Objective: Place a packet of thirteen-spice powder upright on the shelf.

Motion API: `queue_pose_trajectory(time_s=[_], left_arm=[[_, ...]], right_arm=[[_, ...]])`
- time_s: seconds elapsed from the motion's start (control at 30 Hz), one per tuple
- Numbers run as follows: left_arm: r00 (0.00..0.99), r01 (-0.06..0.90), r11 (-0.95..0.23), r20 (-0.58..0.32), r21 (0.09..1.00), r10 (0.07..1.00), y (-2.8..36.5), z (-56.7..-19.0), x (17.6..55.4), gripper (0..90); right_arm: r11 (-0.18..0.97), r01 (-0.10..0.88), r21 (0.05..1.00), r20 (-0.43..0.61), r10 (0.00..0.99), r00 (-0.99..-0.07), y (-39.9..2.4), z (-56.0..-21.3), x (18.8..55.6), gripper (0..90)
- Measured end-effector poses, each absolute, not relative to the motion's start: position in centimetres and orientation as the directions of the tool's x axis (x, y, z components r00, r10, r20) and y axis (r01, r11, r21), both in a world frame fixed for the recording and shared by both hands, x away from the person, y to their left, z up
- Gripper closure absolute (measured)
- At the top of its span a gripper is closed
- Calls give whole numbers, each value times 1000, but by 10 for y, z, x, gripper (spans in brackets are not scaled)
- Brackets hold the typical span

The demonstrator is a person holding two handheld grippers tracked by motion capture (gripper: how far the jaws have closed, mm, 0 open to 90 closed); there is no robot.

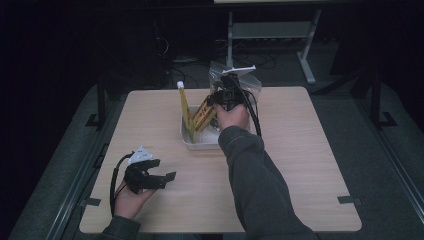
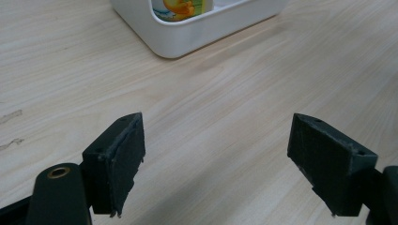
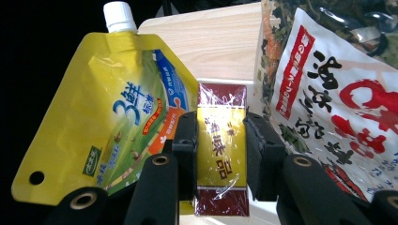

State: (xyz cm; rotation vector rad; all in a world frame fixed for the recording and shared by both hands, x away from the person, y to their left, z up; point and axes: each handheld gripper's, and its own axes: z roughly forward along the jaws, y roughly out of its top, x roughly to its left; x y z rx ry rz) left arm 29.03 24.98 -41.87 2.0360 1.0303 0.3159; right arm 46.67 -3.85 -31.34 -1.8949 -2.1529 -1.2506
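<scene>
My right gripper (image 3: 220, 157) is shut on a narrow red and gold box (image 3: 221, 154) wrapped in clear film, one pad on each long side. In the high view that box (image 1: 204, 114) leans inside the white bin (image 1: 200, 143) under the right gripper (image 1: 220, 102). A yellow spout pouch (image 3: 110, 112) with a white cap stands just left of the box; the high view shows the pouch (image 1: 185, 107) upright in the bin. My left gripper (image 2: 216, 159) is open and holds nothing, low over the bare tabletop near the front left (image 1: 167, 179).
A clear bag of dried food with a red and white label (image 3: 338, 93) stands right of the box, at the bin's far side (image 1: 246, 84). The white bin's corner (image 2: 187, 40) lies ahead of the left gripper. Dark floor surrounds the wooden table (image 1: 300, 165).
</scene>
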Motion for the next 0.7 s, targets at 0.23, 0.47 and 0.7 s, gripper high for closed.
queue_pose_trajectory(time_s=[0.23,0.47,0.7], left_arm=[[634,558,-334,-131,760,762,250,-419,291,189],[636,560,-335,-134,758,760,249,-419,290,189],[637,559,-333,-135,759,759,249,-419,290,190]], right_arm=[[-84,838,540,505,829,-242,-35,-316,468,675],[-75,837,542,480,845,-235,-28,-321,468,674],[-72,835,546,476,846,-238,-29,-325,464,663]])
